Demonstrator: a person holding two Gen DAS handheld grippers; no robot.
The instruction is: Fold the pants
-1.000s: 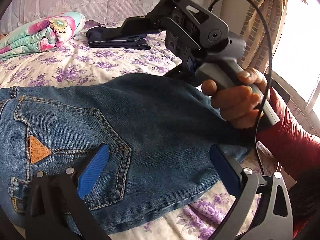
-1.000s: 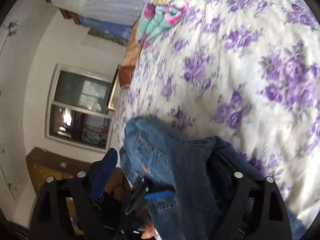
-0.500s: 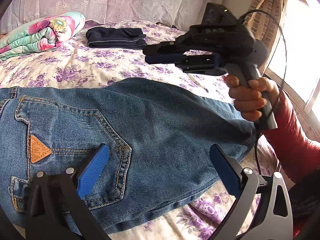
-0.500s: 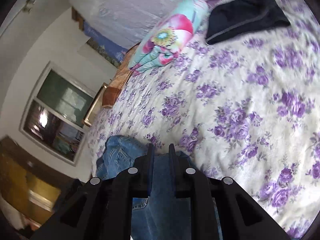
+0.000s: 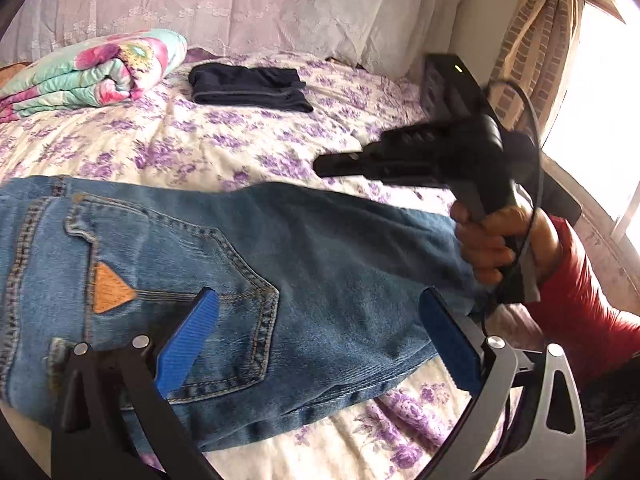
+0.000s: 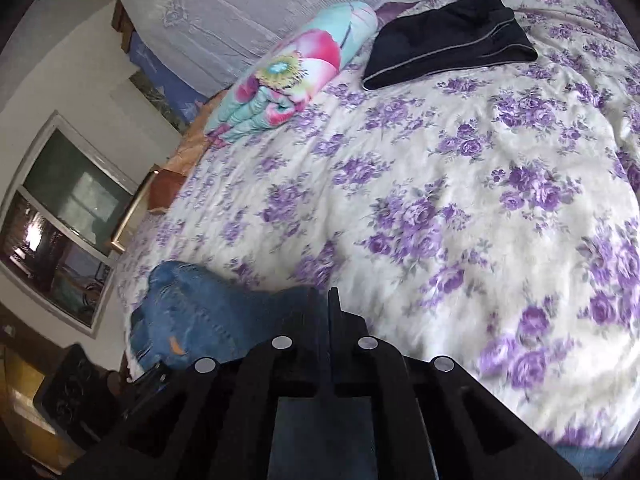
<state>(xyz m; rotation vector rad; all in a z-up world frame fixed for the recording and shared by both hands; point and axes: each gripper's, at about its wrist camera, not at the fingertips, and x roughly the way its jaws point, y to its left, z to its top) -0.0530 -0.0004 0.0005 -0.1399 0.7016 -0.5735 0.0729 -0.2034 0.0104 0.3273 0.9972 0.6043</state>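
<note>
Blue jeans [image 5: 280, 264] lie folded across the flowered bed, back pocket with an orange patch facing up. My left gripper [image 5: 320, 300] hovers open just over them, its blue pads spread on either side of the pocket and leg, gripping nothing. A hand [image 5: 488, 248] in a red sleeve holds my right gripper [image 5: 320, 169] in the air above the jeans' far edge. Its jaws are closing the last bit and stand together with nothing between them. In the right wrist view the right gripper [image 6: 323, 296] points over the sheet, with the jeans [image 6: 200, 312] low on the left.
A folded dark garment [image 5: 248, 88] and a rolled floral quilt [image 5: 88, 72] lie at the head of the bed [image 5: 200, 140]. A curtain and bright window [image 5: 600, 100] stand on the right. The bed's near edge runs below the jeans.
The right gripper's jaws closed; they had stood open around the denim. It lifted off the jeans and swung round to the right. The left gripper stayed put.
</note>
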